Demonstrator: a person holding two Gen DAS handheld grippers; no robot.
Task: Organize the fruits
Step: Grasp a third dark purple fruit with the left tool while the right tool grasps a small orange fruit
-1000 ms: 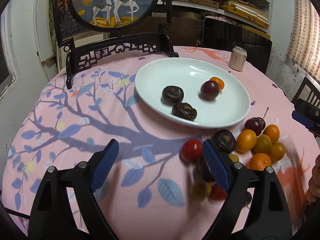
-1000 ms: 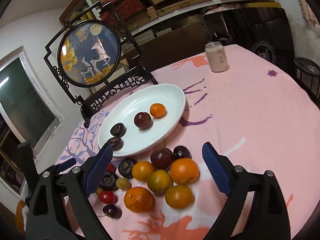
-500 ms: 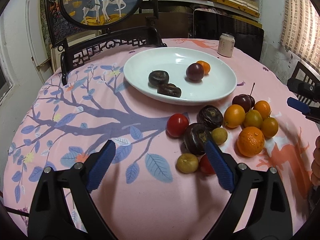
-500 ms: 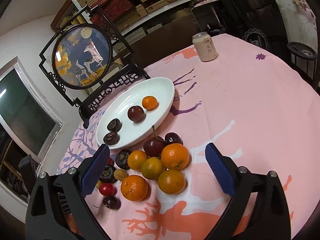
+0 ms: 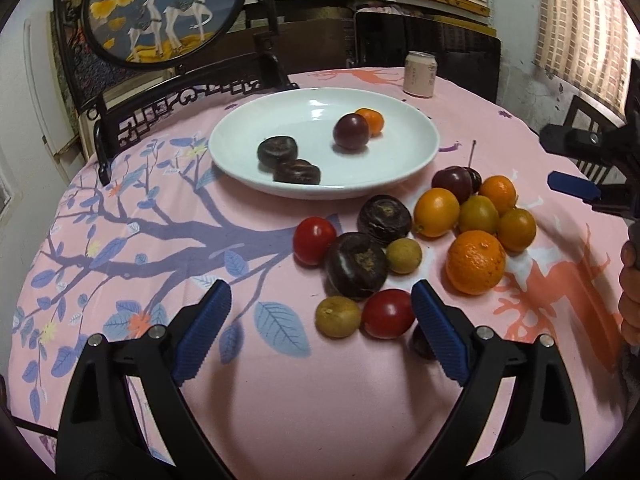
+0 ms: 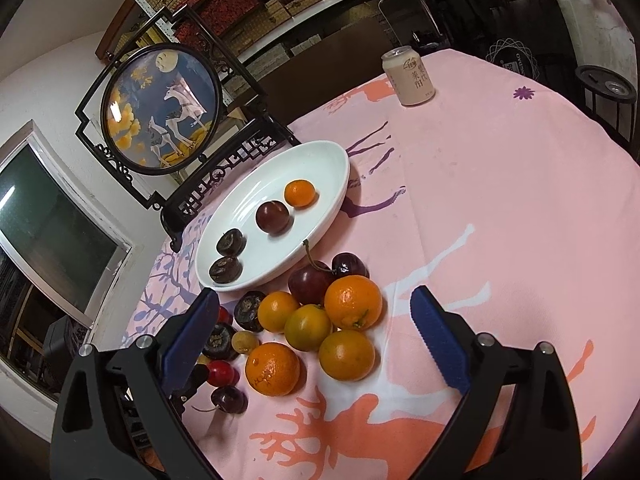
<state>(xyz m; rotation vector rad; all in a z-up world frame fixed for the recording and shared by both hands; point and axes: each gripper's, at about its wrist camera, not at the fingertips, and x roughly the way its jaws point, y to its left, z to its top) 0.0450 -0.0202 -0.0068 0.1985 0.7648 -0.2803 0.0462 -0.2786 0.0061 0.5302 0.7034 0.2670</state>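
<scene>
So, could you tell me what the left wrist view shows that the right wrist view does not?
Only the left wrist view shows the open left gripper, a hand at the right edge, and a brown longan near the jaws. Only the right wrist view shows the open right gripper, empty after widening, the window, and a stemmed cherry in full. Both show the white plate holding four fruits, the can, the deer screen and the loose fruit pile on the pink tablecloth.

The pale can (image 6: 409,76) carries a round logo and vertical Chinese characters, too small to read.
</scene>
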